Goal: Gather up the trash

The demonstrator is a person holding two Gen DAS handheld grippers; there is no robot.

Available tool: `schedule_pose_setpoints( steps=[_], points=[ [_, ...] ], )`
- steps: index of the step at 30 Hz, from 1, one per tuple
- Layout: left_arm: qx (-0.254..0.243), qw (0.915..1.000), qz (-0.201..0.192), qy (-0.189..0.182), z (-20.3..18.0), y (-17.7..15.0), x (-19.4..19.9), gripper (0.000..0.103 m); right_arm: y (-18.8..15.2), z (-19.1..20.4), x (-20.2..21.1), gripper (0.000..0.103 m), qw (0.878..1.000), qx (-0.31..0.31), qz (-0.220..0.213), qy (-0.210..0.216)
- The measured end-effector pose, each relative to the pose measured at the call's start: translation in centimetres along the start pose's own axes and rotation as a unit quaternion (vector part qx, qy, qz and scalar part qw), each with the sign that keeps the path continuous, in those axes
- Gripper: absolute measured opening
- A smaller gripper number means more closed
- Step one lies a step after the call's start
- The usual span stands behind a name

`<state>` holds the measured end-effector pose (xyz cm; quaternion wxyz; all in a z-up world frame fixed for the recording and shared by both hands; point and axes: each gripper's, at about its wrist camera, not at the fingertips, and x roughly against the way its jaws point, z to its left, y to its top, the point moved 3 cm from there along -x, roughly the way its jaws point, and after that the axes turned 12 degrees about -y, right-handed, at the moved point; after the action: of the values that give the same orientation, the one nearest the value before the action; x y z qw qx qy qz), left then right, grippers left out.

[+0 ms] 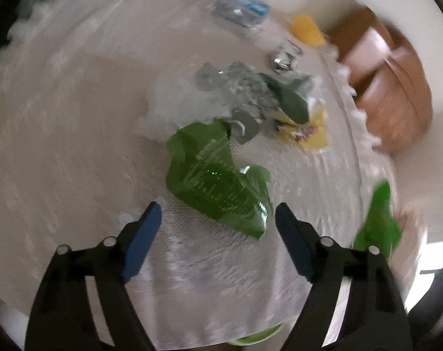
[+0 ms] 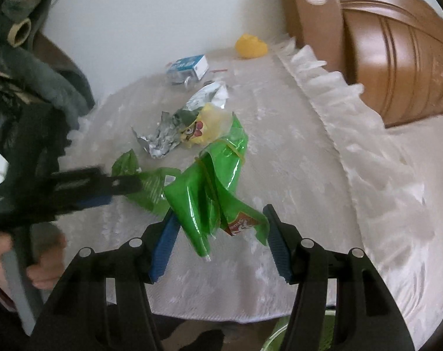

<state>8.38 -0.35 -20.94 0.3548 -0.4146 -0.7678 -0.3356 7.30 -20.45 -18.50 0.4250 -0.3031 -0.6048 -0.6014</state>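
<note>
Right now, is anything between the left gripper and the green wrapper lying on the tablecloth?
Nothing visible. The left gripper hangs open directly above the green wrapper, one finger on either side of its near end. The crumpled foil lies beyond the wrapper, out of the path.

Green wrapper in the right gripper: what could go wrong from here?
1. The right gripper pinches only the green wrapper's crumpled lower end; it may slip out.
2. The left gripper is open, short of the second green wrapper; it could snag the lace tablecloth.
</note>
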Motion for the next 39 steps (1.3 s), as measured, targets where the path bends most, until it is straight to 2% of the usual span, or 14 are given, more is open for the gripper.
schedule_pose_setpoints(
  steps=[2, 4, 8, 13, 16, 19, 23, 29, 32, 37, 39],
  points=[
    [0.025, 0.9996, -0.010, -0.001, 0.0, -0.1, -0.4, 0.069, -0.5, -0.3, 0.5, 0.059, 1.000, -0.013, -0.004, 0.003],
    [0.025, 0.9996, -0.012, 0.003, -0.1, -0.3, -0.8, 0.058, -0.9, -0.4, 0.9, 0.059, 1.000, -0.026, -0.007, 0.001],
    [0.017, 0.9997, -0.014, -0.007, -0.5, -0.5, -0.8, 0.049, -1.3, -0.4, 1.6, 0.059, 0.999, -0.042, -0.012, -0.003],
    [-0.015, 0.9995, -0.003, -0.026, -0.6, -0.6, 0.2, 0.035, -2.1, -0.1, 2.4, 0.059, 0.999, -0.050, -0.016, -0.008],
    [-0.055, 0.9980, 0.006, -0.032, -0.3, -1.0, 1.3, 0.030, -2.7, 0.7, 2.5, 0.059, 0.999, -0.044, -0.013, -0.017],
    [-0.099, 0.9942, 0.018, -0.039, 0.3, -1.6, 2.5, 0.029, -3.1, 1.5, 2.4, 0.059, 0.998, -0.053, -0.009, -0.027],
    [-0.143, 0.9890, 0.021, -0.031, 2.0, -2.4, 4.4, 0.029, -3.7, 3.3, 2.3, 0.059, 0.997, -0.070, -0.008, -0.027],
    [-0.165, 0.9856, 0.027, -0.023, 5.1, -2.0, 6.7, 0.029, -3.7, 6.8, 0.9, 0.059, 0.997, -0.069, 0.009, -0.016],
    [-0.187, 0.9822, 0.019, -0.004, 6.1, -1.3, 7.5, 0.029, -3.5, 8.3, 0.6, 0.059, 0.998, -0.064, 0.012, -0.012],
    [-0.222, 0.9748, 0.019, -0.002, 6.1, -0.8, 8.2, 0.029, -3.0, 9.8, 0.3, 0.059, 0.998, -0.062, 0.011, -0.019],
    [-0.245, 0.9692, 0.019, -0.004, 5.3, -0.9, 8.4, 0.029, -2.9, 9.9, 0.4, 0.059, 0.997, -0.067, 0.008, -0.024]
  ],
)
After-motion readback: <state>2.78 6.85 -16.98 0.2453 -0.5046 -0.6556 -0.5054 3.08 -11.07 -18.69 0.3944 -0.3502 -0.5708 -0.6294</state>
